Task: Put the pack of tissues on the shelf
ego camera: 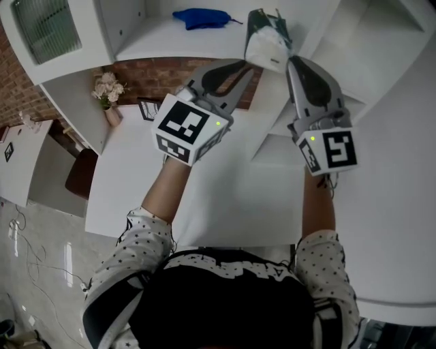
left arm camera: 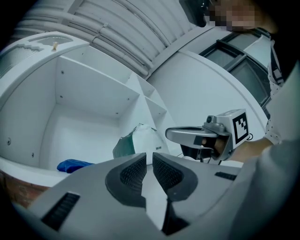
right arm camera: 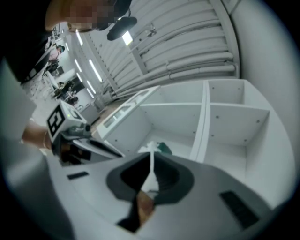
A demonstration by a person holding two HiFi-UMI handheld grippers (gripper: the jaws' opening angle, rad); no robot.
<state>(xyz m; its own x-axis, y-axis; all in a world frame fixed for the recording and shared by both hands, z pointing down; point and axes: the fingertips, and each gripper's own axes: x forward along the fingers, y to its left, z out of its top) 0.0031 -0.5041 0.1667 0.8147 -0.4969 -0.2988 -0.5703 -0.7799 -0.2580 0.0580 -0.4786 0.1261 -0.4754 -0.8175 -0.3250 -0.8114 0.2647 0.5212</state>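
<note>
The pack of tissues (ego camera: 267, 41), white with a green end, is at the right end of the open shelf compartment (ego camera: 157, 42), beside the upright divider. My right gripper (ego camera: 289, 60) reaches up to it and is shut on a thin white edge of the pack (right arm camera: 157, 147), which shows pinched between the jaws of that gripper (right arm camera: 151, 161). My left gripper (ego camera: 248, 65) sits just left of the pack, not touching it; its jaws (left arm camera: 148, 157) are shut with nothing between them. From the left gripper view the pack (left arm camera: 140, 140) stands beyond the tips, and the right gripper (left arm camera: 169, 135) comes in from the right.
A blue cloth (ego camera: 201, 17) lies on the same shelf floor to the left of the pack. Below the shelf is a white table (ego camera: 225, 198), with a small vase of flowers (ego camera: 109, 92) and a dark picture frame (ego camera: 146, 109) at its far left.
</note>
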